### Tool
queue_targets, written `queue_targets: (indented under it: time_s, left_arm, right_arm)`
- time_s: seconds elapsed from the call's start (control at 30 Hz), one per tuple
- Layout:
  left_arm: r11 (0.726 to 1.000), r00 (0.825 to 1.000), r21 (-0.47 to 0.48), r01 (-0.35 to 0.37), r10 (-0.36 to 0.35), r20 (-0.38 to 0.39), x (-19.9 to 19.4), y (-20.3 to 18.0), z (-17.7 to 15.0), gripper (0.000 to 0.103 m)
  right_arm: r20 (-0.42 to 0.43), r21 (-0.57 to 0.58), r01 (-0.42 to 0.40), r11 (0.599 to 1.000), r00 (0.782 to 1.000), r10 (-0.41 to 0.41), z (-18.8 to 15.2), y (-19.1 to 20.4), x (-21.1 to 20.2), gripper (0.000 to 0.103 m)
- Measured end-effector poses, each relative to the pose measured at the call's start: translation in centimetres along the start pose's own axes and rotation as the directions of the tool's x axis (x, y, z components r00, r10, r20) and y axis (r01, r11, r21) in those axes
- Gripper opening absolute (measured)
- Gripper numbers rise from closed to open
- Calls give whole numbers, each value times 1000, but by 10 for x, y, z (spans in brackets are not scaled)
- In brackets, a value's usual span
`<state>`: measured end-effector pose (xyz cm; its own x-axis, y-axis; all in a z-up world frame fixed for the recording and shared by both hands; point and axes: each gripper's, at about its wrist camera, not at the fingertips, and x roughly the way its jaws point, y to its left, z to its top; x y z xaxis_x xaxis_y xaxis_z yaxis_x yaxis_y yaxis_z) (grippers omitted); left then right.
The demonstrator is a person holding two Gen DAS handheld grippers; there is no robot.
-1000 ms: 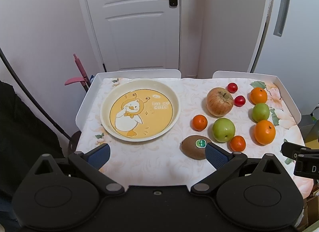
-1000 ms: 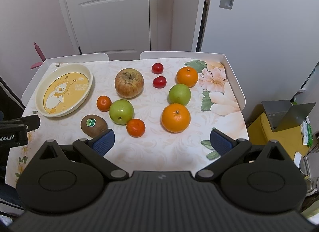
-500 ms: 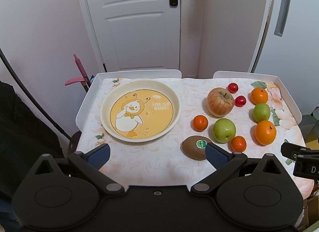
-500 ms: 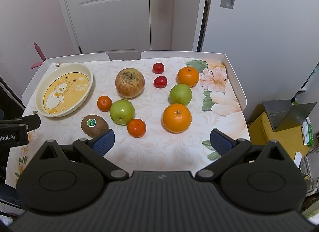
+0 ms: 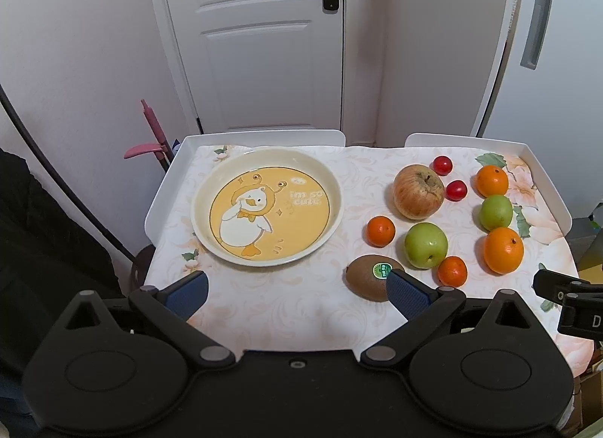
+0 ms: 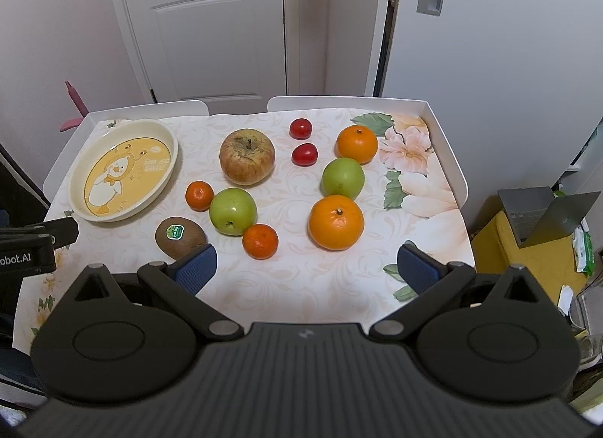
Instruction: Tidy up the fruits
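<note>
So, quick rundown of the table:

Left gripper (image 5: pixel 297 289): jaws spread wide, nothing between them, hanging over the near edge of the table (image 5: pixel 264 310). Its right blue pad sits in front of the kiwi from this view.

Right gripper (image 6: pixel 307 268): also wide open and empty, above the near edge, with the fruit spread out ahead of it.

Plate (image 5: pixel 205 234): cream rim, yellow middle with a cartoon duck, on the left side of the table. No fruit in it.

Kiwi (image 6: pixel 177 236): green sticker on top, nearest the plate, just beside the near green apple.

Green apples: one (image 6: pixel 233 211) touching or nearly touching two small mandarins (image 6: pixel 199 195) (image 6: pixel 260 241), the other (image 6: pixel 343 178) between the two big oranges.

Oranges: one near (image 6: pixel 336 222), one farther back (image 6: pixel 357 144) next to the flower print on the tablecloth.

Big reddish apple (image 6: pixel 247 161): stem up, behind the near green apple.

Cherry tomatoes: two (image 6: pixel 300 128) (image 6: pixel 304 154), close together, between the reddish apple and the far orange.

Background: white door (image 5: pixel 260 42) behind the table, laptop (image 6: pixel 542 214) off to the right.
</note>
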<state>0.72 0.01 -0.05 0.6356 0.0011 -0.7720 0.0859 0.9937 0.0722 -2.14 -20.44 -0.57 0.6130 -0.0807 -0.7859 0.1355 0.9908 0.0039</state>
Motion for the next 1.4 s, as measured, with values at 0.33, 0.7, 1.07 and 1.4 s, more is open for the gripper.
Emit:
queue_targets:
  time_s: [0.33,0.7,1.07,1.4]
  left_arm:
    - [1000,1000,15,17,-17,-2,2,-2,0,103]
    - [999,999,36,24,-23,-33,28,-26,-5,102]
    - [998,998,66,-5,9,-55,78,-57,-19,101]
    - [992,999,123,-18,23,-35,123,-80,-24,94]
  right_arm:
    - [11,-1,0,1000,1000,0,-3,-5,-1,103]
    - [1,-19,-41,999,999,41,1,-30,29,103]
    - [-39,-78,-85,993,996,82,-6,-51,86,103]
    - [-34,-103,-129,986,991,126,-11,-64,133,103]
